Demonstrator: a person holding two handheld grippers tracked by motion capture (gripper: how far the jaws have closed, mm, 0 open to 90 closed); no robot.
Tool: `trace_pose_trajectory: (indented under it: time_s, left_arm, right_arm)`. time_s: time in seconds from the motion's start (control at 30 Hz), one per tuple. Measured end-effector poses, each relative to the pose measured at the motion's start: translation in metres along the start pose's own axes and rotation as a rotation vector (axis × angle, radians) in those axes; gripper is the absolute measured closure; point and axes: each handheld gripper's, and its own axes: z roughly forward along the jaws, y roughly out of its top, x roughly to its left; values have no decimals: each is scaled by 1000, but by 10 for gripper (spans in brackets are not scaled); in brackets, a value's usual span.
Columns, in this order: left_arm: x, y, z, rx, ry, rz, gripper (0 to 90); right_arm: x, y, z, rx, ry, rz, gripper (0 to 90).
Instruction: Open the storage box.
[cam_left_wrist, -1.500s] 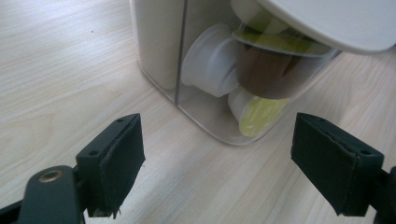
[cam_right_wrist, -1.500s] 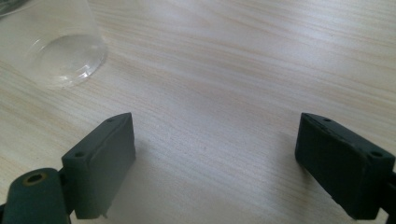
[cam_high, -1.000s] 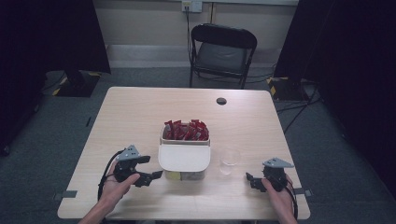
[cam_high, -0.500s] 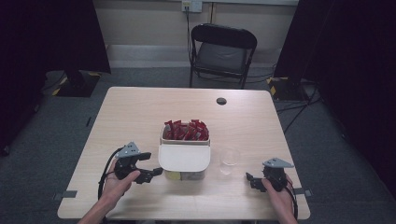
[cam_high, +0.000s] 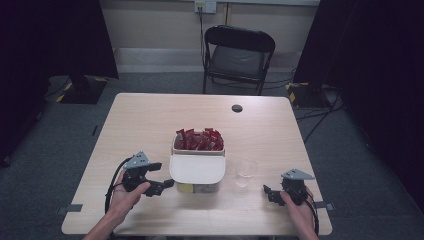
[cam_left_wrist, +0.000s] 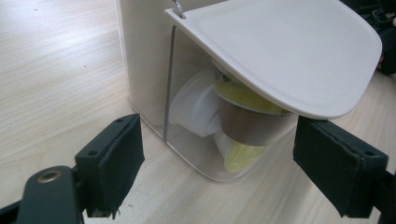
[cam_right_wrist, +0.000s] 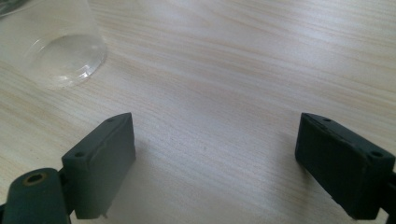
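A cream two-part box (cam_high: 197, 167) stands mid-table; its far half holds red packets (cam_high: 198, 140), and its near half sits under a white lid (cam_high: 196, 168). In the left gripper view the lid (cam_left_wrist: 285, 51) overhangs a clear wall with small cups (cam_left_wrist: 243, 126) with yellow lids inside. My left gripper (cam_high: 161, 176) is open just left of the box, jaws wide and pointing at it (cam_left_wrist: 219, 172). A clear plastic cup (cam_high: 246, 172) stands right of the box. My right gripper (cam_high: 270, 192) is open on the table near the front right, the cup (cam_right_wrist: 51, 46) ahead to its left.
A small black disc (cam_high: 237, 108) lies near the table's far edge. A black folding chair (cam_high: 237, 57) stands beyond the table. Bare wood (cam_high: 145, 120) spreads around the box on the far and left sides.
My left gripper has edged slightly right, closer to the box. The right gripper has stayed in place.
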Motion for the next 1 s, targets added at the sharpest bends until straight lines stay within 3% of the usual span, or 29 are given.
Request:
trace_pose_trajectory:
  time_s: [0.53,1.0]
  left_arm:
    - [0,3,-3,-13,-13,-2,163]
    - [-2,16,-5,-37,-24,5,159]
  right_arm:
    - [0,0,0,0,0,0,116]
    - [0,0,0,0,0,0,116]
